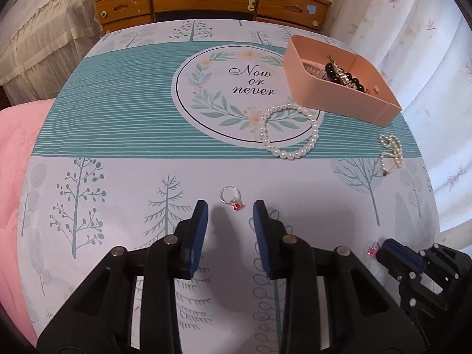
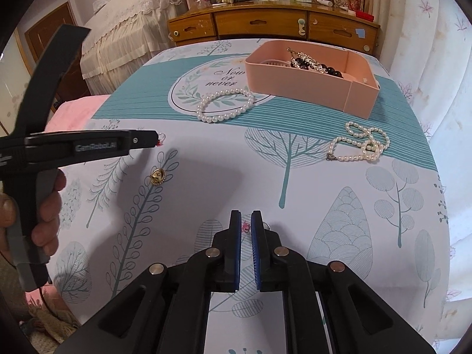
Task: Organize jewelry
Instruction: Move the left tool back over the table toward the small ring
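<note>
From the left wrist camera, the right gripper [image 1: 383, 249] pokes in at the lower right edge, mostly cut off, and a pink ring [image 1: 372, 249] shows only as a blur at its tip. The pink box [image 1: 333, 88] sits open-topped at the far right of the printed tablecloth [image 1: 118, 124]; its near wall hides most of the inside, but a dark bead bracelet [image 1: 342, 73] tangled with something sparkly rises above it. A pearl bracelet [image 1: 290, 129] lies just in front of the box, and a pearl necklace [image 1: 391, 155] is heaped near the cloth's right edge. The left gripper [image 1: 230, 209] is held low over the cloth with its jaws wide apart, and a ring with a red stone [image 1: 231, 199] lies between and just beyond the tips, untouched. From the right wrist camera, the right gripper [image 2: 245, 221] has its jaws drawn narrow around the pink ring [image 2: 244, 227]; it looks pinched, though the pads hide most of it. The box [image 2: 309, 88] again shows the dark beads [image 2: 312, 65] and glitter. The left gripper [image 2: 156, 138] reaches in level from the left, a hand [image 2: 44, 206] wrapped round its handle, its tip covering most of the red ring [image 2: 160, 140]. A small gold ring [image 2: 156, 176] lies on the cloth below it. A wooden dresser [image 2: 265, 26] stands behind.
</note>
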`<action>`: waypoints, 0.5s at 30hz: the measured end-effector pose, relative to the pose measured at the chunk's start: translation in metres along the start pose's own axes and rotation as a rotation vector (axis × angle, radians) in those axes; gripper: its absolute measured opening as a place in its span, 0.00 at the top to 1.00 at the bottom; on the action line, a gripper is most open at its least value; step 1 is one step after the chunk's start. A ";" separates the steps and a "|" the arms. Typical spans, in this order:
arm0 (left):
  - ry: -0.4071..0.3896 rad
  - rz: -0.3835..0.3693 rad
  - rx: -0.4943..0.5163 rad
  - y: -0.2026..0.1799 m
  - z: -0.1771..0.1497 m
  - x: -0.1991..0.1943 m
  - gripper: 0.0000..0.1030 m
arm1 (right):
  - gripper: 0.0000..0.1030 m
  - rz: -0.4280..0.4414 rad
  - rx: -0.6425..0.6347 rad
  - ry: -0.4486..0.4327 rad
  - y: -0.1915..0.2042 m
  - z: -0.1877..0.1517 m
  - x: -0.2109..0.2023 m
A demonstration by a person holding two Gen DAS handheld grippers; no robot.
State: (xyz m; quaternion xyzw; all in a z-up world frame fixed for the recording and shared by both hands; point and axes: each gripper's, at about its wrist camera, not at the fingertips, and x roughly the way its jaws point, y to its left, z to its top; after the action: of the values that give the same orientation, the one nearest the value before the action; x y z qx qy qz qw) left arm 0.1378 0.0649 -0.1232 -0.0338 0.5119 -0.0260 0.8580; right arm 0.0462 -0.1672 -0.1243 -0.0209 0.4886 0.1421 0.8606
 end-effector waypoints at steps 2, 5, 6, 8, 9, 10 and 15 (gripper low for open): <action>0.004 0.014 0.003 -0.002 0.000 0.002 0.77 | 0.93 0.006 0.004 -0.003 -0.001 0.000 -0.002; 0.012 0.039 0.013 -0.007 0.001 0.006 0.82 | 0.93 0.010 0.012 -0.006 -0.003 -0.001 -0.003; 0.014 0.043 0.017 -0.009 0.002 0.007 0.83 | 0.93 0.012 0.014 -0.006 -0.004 -0.001 -0.003; 0.017 0.038 0.020 -0.010 0.001 0.007 0.85 | 0.93 0.014 0.020 -0.006 -0.005 -0.001 -0.003; 0.017 0.039 0.021 -0.010 0.001 0.008 0.86 | 0.93 0.014 0.021 -0.006 -0.005 -0.002 -0.003; 0.016 0.040 0.020 -0.010 0.001 0.008 0.88 | 0.93 0.016 0.025 -0.006 -0.007 -0.002 -0.004; 0.013 0.030 0.017 -0.005 0.001 0.008 0.96 | 0.93 0.021 0.039 -0.007 -0.010 -0.002 -0.003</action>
State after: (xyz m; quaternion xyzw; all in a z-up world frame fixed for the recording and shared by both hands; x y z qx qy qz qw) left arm 0.1423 0.0593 -0.1294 -0.0188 0.5176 -0.0174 0.8552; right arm 0.0454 -0.1781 -0.1235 0.0015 0.4884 0.1417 0.8611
